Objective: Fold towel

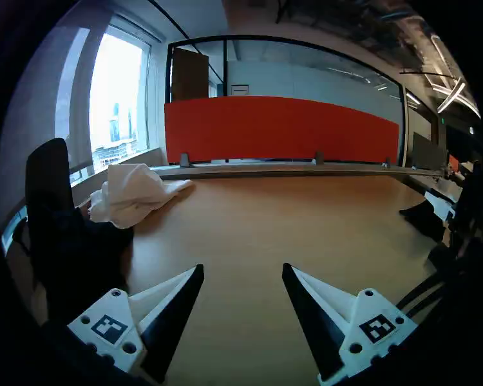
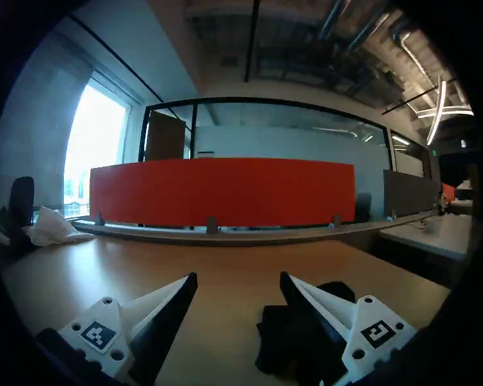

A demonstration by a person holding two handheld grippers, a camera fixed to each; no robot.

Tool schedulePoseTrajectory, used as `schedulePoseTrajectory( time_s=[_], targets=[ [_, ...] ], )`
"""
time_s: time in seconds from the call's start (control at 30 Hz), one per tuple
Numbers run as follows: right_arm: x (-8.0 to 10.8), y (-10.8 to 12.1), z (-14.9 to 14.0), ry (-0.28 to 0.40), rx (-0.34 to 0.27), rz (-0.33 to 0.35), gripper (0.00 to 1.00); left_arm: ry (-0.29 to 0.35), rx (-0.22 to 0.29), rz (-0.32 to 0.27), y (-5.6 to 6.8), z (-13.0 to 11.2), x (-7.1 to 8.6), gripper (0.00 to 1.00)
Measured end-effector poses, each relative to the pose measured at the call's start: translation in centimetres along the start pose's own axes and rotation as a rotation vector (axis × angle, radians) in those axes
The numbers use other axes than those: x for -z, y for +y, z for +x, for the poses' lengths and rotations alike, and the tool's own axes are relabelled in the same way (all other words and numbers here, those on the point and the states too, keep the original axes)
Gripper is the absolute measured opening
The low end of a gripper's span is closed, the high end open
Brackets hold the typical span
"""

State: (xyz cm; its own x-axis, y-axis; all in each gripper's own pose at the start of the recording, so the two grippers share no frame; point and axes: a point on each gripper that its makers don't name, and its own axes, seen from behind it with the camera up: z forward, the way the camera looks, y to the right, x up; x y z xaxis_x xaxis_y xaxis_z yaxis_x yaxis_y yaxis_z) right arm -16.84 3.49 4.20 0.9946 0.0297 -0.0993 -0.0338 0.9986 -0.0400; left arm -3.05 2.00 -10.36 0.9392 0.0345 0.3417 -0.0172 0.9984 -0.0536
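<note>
A crumpled white towel (image 1: 133, 192) lies in a heap on the wooden table (image 1: 274, 231) at the far left, near the red divider. My left gripper (image 1: 243, 273) hovers open over bare tabletop, well short of the towel and to its right. In the right gripper view the same towel (image 2: 51, 228) appears small at the far left edge of the table (image 2: 228, 270). My right gripper (image 2: 238, 283) is open with nothing between its fingers, far from the towel.
A dark bundle of cloth (image 2: 299, 334) lies on the table under the right finger. A black chair back (image 1: 48, 174) and dark items (image 1: 80, 244) stand left of the towel. A red divider (image 1: 280, 128) bounds the table's far edge. Black objects (image 1: 428, 219) sit at the right.
</note>
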Motion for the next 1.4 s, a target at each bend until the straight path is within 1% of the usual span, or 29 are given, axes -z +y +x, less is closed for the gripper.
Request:
schedulePoseTrajectory(
  time_s=[0.2, 0.37, 0.5, 0.63, 0.8, 0.97, 1.2, 1.3, 1.4],
  targets=[
    [0.0, 0.0, 0.0, 0.000, 0.000, 0.000, 0.99, 0.014, 0.000, -0.001, 0.0, 0.3, -0.2, 0.90],
    [0.0, 0.0, 0.0, 0.000, 0.000, 0.000, 0.99, 0.057, 0.007, 0.002, -0.1, 1.9, -0.7, 0.90],
    [0.0, 0.0, 0.0, 0.000, 0.000, 0.000, 0.99, 0.116, 0.023, 0.003, -0.3, 4.1, -1.3, 0.90],
    [0.0, 0.0, 0.0, 0.000, 0.000, 0.000, 0.99, 0.189, 0.030, 0.002, -0.4, 6.7, -2.0, 0.90],
    [0.0, 0.0, -0.1, 0.000, 0.000, 0.000, 0.99, 0.263, 0.035, 0.018, -0.7, 8.5, -3.0, 0.90],
    [0.0, 0.0, 0.0, 0.000, 0.000, 0.000, 0.99, 0.308, 0.047, 0.050, -1.4, 9.0, -4.2, 0.90],
    [0.0, 0.0, 0.0, 0.000, 0.000, 0.000, 0.99, 0.357, 0.078, 0.084, -2.3, 9.2, -5.1, 0.90],
    [0.0, 0.0, 0.0, 0.000, 0.000, 0.000, 0.99, 0.369, 0.079, 0.091, -2.7, 8.9, -5.5, 0.90],
    [0.0, 0.0, 0.0, 0.000, 0.000, 0.000, 0.99, 0.374, 0.069, 0.097, -3.0, 8.6, -5.9, 0.90]
  ],
)
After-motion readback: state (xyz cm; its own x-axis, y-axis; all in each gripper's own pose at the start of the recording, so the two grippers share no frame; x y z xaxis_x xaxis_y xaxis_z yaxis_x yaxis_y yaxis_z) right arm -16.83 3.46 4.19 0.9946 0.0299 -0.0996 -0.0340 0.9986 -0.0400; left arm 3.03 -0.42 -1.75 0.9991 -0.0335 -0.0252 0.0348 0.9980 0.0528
